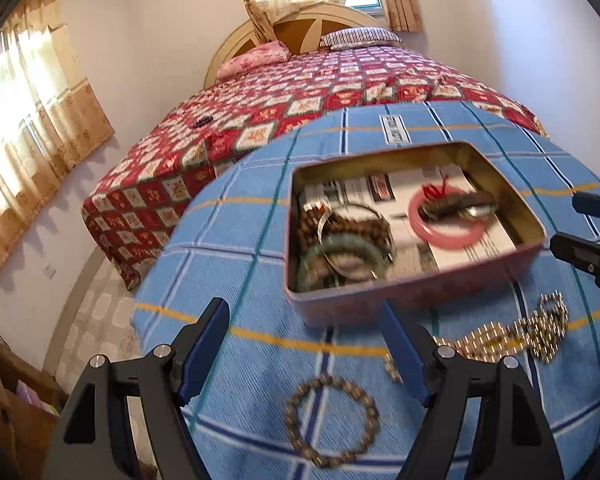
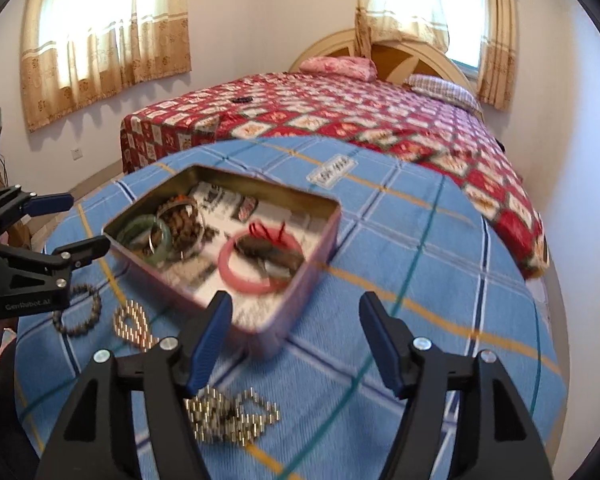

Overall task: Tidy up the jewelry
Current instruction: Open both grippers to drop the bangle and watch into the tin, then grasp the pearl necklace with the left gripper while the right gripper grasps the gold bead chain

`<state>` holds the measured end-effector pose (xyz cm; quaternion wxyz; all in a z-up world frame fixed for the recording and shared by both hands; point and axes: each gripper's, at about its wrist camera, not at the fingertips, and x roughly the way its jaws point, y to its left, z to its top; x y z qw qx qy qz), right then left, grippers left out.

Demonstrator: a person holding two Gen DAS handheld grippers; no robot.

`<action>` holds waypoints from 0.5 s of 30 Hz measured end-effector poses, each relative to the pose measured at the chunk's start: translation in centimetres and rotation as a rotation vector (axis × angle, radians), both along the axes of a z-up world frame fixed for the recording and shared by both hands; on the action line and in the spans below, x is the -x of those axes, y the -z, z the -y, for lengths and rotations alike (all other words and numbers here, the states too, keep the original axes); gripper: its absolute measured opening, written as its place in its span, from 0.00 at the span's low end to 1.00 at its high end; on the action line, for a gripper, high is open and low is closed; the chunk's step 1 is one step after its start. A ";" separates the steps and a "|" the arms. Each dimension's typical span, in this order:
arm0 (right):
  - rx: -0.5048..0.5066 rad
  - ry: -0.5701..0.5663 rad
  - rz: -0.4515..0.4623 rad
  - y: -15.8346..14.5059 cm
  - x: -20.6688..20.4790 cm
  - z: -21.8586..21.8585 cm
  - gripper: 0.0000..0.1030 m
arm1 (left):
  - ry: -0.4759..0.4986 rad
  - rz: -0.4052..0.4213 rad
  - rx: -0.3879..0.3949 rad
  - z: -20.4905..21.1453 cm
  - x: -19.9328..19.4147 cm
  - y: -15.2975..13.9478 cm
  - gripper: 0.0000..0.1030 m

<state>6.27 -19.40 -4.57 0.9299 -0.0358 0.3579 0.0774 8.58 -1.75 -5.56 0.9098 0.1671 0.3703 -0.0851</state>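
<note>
1. The left gripper [image 1: 304, 324] hangs over the blue checked cloth [image 1: 236, 240]. Its two blue fingers are spread wide and hold nothing.
2. A brown bead bracelet [image 1: 332, 420] lies flat on the cloth, between and below those fingers. It is not touching them.
3. Just past the fingers sits an open pink tin box [image 1: 412, 296] with paper on its floor.
4. In the left part of the tin is a pile: a green bangle [image 1: 340, 256], dark brown beads [image 1: 352, 226] and a thin silver bangle [image 1: 332, 216]. They overlap each other.
5. In the right part of the tin is a pink bangle [image 1: 446, 236]. A dark brown piece with a red cord [image 1: 456, 204] lies across it. It is too blurry to name.
6. To the right of the tin, a shiny gold chain [image 1: 516, 336] lies in a loose heap on the cloth, outside the tin.
7. The right gripper [image 2: 296, 312] hangs over the near corner of the tin. Its fingers are wide apart too, and nothing is between them.
8. Behind the cloth is a bed with a red patterned cover [image 1: 300, 100].
</note>
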 end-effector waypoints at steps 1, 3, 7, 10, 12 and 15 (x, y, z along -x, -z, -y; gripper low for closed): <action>-0.004 0.006 -0.012 0.4 0.4 0.1 0.67 | 0.003 -0.010 -0.002 0.1 0.4 0.4 0.75; -0.013 0.005 -0.027 0.9 1.2 0.1 0.67 | 0.007 -0.021 -0.012 0.4 1.0 1.2 0.75; -0.011 -0.026 -0.050 1.8 2.6 -0.7 0.67 | -0.003 -0.049 -0.004 0.5 1.6 2.2 0.75; -0.013 -0.046 -0.057 2.3 2.8 -1.3 0.67 | -0.007 -0.059 0.003 0.6 1.7 2.6 0.75; -0.004 -0.057 -0.072 2.9 2.6 -1.7 0.67 | -0.007 -0.060 -0.009 0.7 1.8 2.8 0.75; -0.002 -0.070 -0.097 3.7 2.6 -1.8 0.64 | -0.010 -0.065 -0.003 0.8 1.8 3.0 0.75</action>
